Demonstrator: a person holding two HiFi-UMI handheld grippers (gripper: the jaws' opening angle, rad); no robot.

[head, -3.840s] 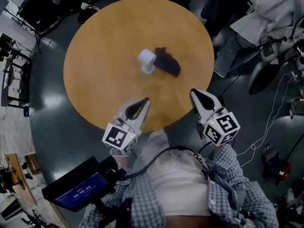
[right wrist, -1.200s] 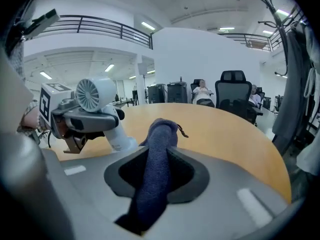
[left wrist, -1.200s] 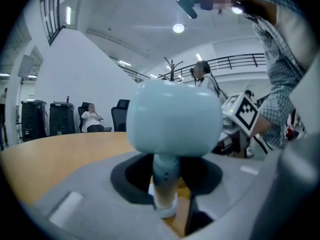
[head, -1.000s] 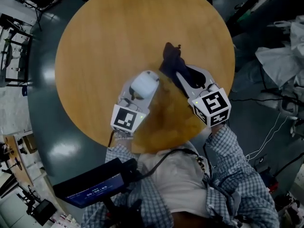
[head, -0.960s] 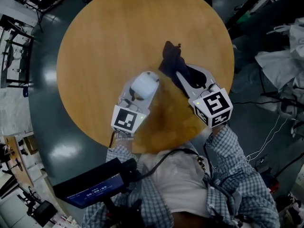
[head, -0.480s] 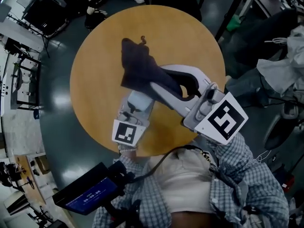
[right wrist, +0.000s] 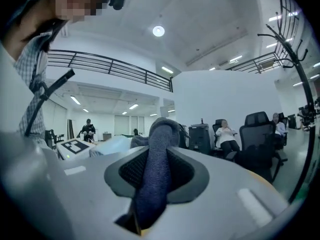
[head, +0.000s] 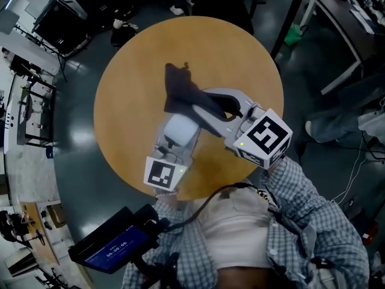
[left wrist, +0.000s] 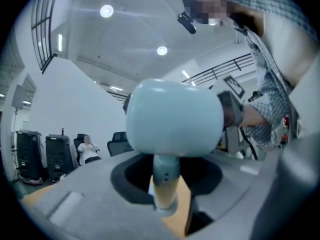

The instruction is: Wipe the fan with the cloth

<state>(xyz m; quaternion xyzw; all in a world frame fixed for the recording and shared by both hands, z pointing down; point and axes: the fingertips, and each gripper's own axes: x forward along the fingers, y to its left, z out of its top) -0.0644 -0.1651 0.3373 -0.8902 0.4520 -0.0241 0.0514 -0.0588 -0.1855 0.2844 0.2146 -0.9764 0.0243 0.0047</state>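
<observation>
Left gripper (head: pixel 171 152) clamped on stem of fan (head: pixel 180 129), fan head held over near part of table (head: pixel 132 71). Right gripper (head: pixel 210 104) pinched on cloth (head: pixel 177 89), just right of fan, cloth draping far-left. Best: hold fan steady, sweep cloth lightly over head, loosen neither grip.

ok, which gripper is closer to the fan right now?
Left. The left gripper is shut on the fan, gripping its stem. The right gripper, shut on the cloth, sits close beside the fan's head; whether the cloth touches it is unclear.

Round table (head: pixel 129 86) (wooden, apparently)
</observation>
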